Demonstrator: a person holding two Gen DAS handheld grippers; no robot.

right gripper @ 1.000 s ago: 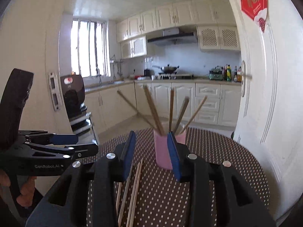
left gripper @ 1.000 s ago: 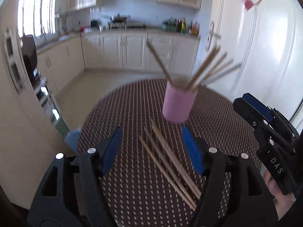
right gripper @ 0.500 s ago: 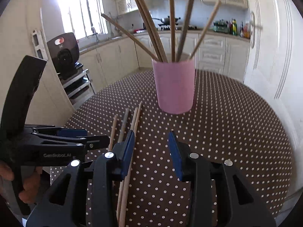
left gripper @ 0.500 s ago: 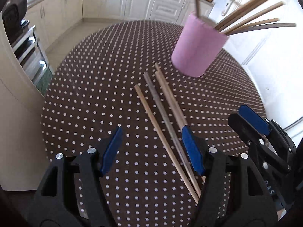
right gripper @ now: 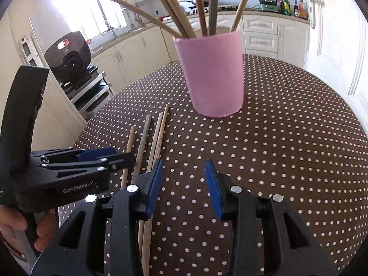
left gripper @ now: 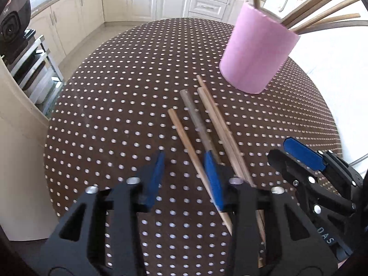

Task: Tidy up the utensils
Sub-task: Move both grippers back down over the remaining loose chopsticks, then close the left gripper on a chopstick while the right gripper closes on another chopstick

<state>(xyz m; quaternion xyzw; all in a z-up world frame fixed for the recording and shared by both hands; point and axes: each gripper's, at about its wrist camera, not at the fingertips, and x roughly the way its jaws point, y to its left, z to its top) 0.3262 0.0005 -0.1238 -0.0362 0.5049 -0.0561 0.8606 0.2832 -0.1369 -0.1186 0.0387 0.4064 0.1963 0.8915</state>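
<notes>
While the left gripper (left gripper: 185, 172) was closing around one chopstick (left gripper: 184, 135) near the pink cup (left gripper: 257, 53), the right gripper (right gripper: 184, 179) hung part-open, empty.

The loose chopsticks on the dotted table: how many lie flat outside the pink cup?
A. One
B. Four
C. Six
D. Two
B: the left wrist view shows four loose chopsticks lying side by side on the table in front of the pink cup, one of them darker and greyer than the others; the rest of the sticks stand inside the cup.
</notes>
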